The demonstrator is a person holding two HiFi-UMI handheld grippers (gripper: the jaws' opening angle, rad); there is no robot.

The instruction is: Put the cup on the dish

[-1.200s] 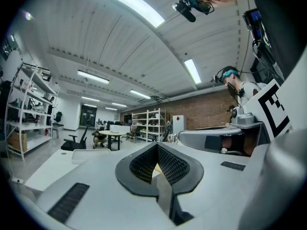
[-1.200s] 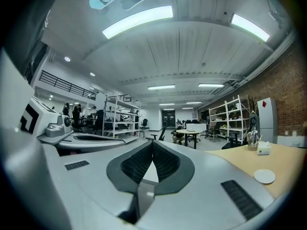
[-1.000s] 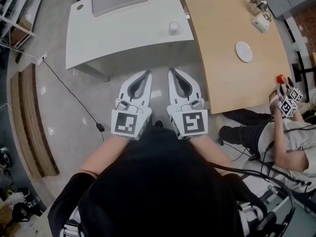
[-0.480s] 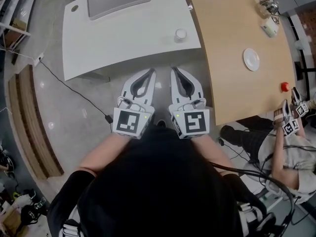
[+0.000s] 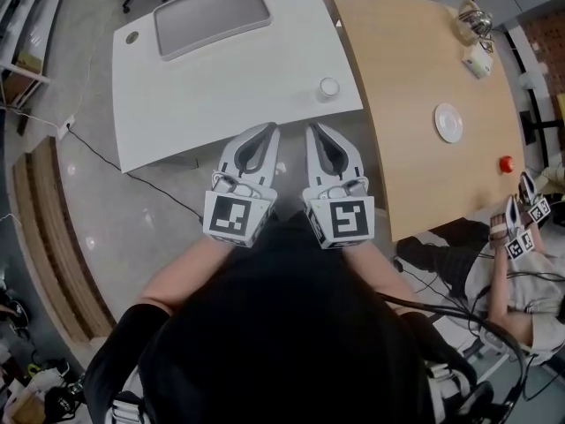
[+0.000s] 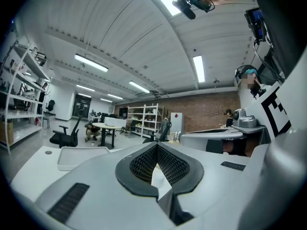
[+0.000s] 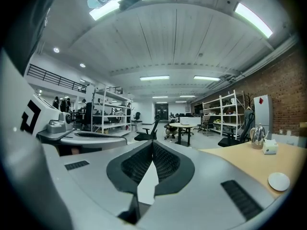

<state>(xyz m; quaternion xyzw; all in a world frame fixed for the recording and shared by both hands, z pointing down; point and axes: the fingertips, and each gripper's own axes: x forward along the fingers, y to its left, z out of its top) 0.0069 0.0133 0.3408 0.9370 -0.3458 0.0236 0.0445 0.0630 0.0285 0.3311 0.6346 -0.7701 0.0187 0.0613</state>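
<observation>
Fingers (image 5: 262, 141) of both grippers, clenched and empty, short of the cup (image 5: 329, 87): light, likely fragile, best pinched across its rim.

Hard to see
A second person (image 5: 525, 276) runs off the right edge. The cup (image 5: 329, 87) is too tiny to see inside.

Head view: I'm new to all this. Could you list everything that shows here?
white table: one, white, upper left
tray: one, grey, far end of white table
cup: one, white, white table's near right corner
wooden table: one, tan, right
dish: one, white, on wooden table
red object: one, wooden table's near edge
kettle: one, shiny, wooden table's far end
seated person: one, lower right
left gripper: white, closed, empty
right gripper: white, closed, empty
</observation>
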